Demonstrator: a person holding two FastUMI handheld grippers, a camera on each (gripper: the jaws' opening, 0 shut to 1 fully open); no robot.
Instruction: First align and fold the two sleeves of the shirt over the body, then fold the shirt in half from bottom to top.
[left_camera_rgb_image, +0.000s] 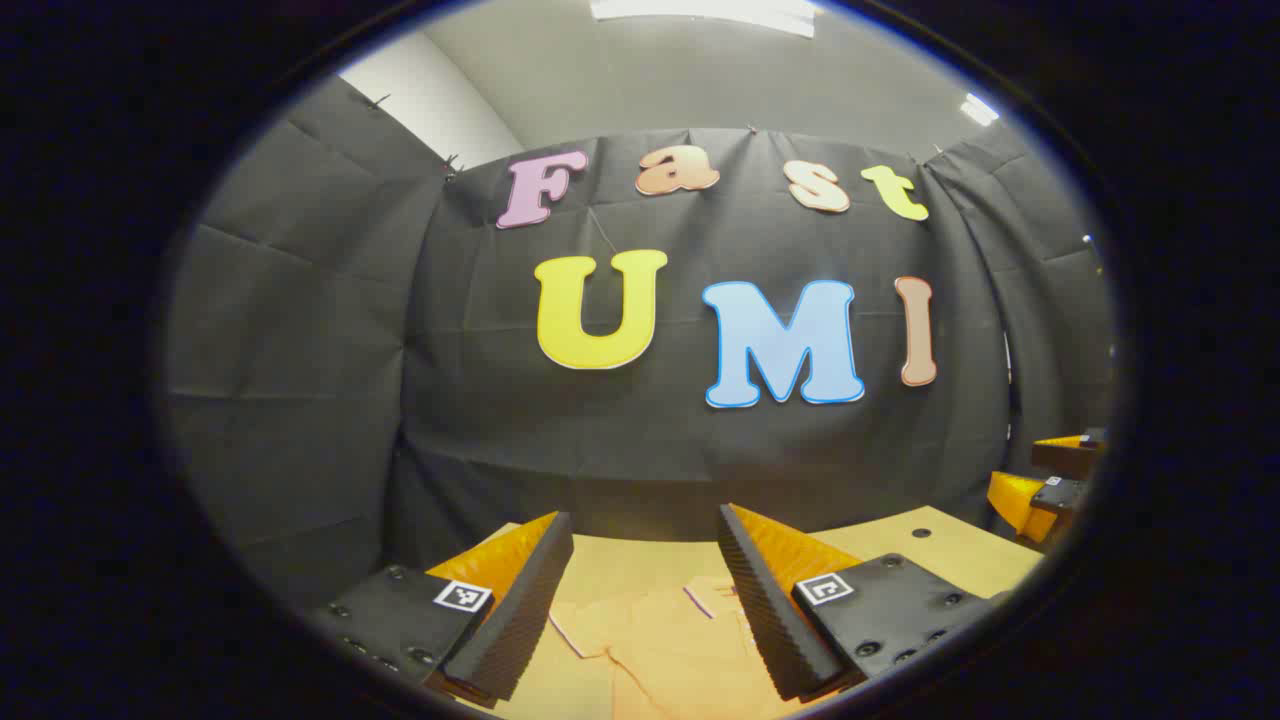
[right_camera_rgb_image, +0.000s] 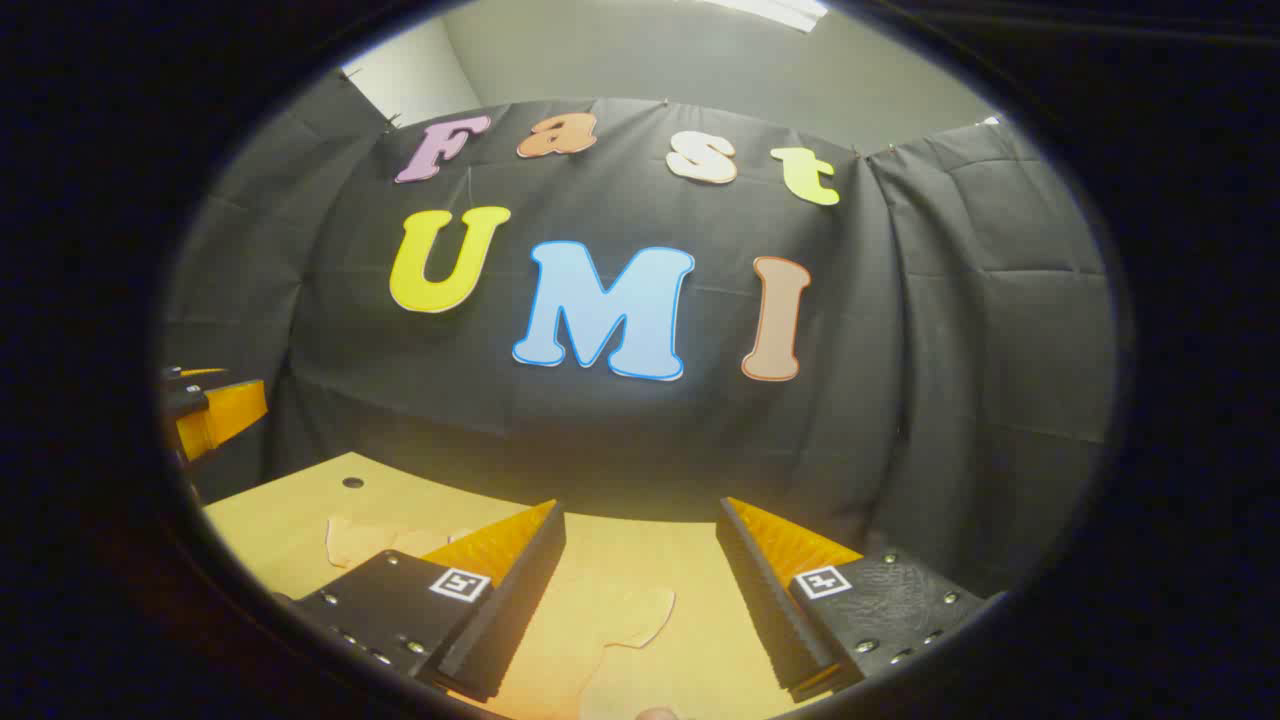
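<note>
My left gripper (left_camera_rgb_image: 645, 545) hangs above the table (left_camera_rgb_image: 930, 545) with its jaws spread wide and nothing between them; I judge this a ready stance ahead of a first grasp. In the left gripper view the shirt (left_camera_rgb_image: 660, 640) lies flat on the table at six o'clock, directly under the gap between the fingers, its collar area toward the booth wall. At three o'clock in that same view my right gripper (left_camera_rgb_image: 1040, 480) sits at the table's far edge, also clear of the cloth. Moving across to the right gripper view, my left gripper shows at nine o'clock, held level off the table's side. My right gripper's own fingers frame the lower middle of that view, released and apart, gripping nothing. Below them, at six o'clock, one sleeve (right_camera_rgb_image: 625, 620) of the shirt spreads outward on the table, and another part of the shirt shows at eight o'clock beyond the left finger. I judge that no fold is made yet: both sleeves lie out, and each tool is stationed over its own side to take one.
</note>
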